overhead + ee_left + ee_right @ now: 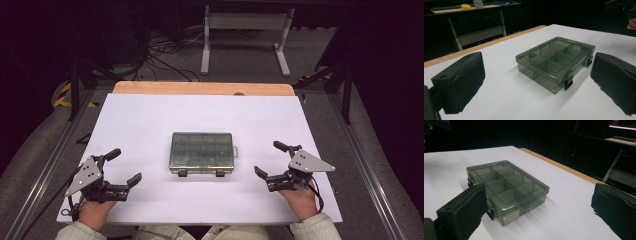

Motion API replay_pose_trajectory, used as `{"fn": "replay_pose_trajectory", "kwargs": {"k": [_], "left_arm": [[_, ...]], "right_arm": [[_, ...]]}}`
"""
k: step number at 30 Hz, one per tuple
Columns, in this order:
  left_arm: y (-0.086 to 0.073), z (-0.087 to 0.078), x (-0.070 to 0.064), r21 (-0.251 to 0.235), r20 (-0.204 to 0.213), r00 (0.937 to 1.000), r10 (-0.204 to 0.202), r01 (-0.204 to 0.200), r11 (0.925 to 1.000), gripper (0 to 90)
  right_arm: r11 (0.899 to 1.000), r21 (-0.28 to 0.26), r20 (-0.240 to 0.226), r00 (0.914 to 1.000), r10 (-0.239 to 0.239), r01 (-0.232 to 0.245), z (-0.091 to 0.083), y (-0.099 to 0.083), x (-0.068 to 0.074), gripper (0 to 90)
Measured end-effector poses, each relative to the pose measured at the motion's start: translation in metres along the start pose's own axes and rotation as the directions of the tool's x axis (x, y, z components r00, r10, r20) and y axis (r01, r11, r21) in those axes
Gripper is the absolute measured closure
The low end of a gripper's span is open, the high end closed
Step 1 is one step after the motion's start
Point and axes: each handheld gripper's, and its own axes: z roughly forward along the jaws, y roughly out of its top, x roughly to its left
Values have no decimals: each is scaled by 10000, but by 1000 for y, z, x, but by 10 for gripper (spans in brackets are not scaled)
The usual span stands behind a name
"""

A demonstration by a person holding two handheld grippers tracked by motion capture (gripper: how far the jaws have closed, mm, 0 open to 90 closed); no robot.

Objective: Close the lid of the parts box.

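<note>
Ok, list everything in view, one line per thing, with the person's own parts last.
compartment box: 1, smoky grey see-through plastic, lid shut, middle of the table between the two tongs; its compartments look empty
latches: 2, black, on the box's near long side
white board: 1, white, covers the table top under the box
table edge: 1, light wood, strip along the far side
frame stand: 1, pale grey, on the floor beyond the table
cables: several, black, on the floor at far left
left tongs: 1, black with a grey plate, near left, open
right tongs: 1, black with a grey plate, near right, open
hands: 2, near edge, pale sleeves
</note>
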Motion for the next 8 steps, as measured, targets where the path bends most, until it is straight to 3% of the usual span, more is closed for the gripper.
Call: {"fn": "replay_pose_trajectory", "kwargs": {"k": [2,6,8], "left_arm": [[-2,0,1,13,-93,10000,-30,30,10000,2],[-5,-1,7,-181,0,9983,-578,578,9982,4],[-6,-2,8,-304,-31,9978,-668,667,9973,4]], "right_arm": [[10000,-74,115,9999,-35,36,-2,-3,-1,5],[9998,-200,210,9998,-41,45,-3,-4,-3,5],[9998,-195,234,9997,-100,104,-2,-5,-3,5]]}}
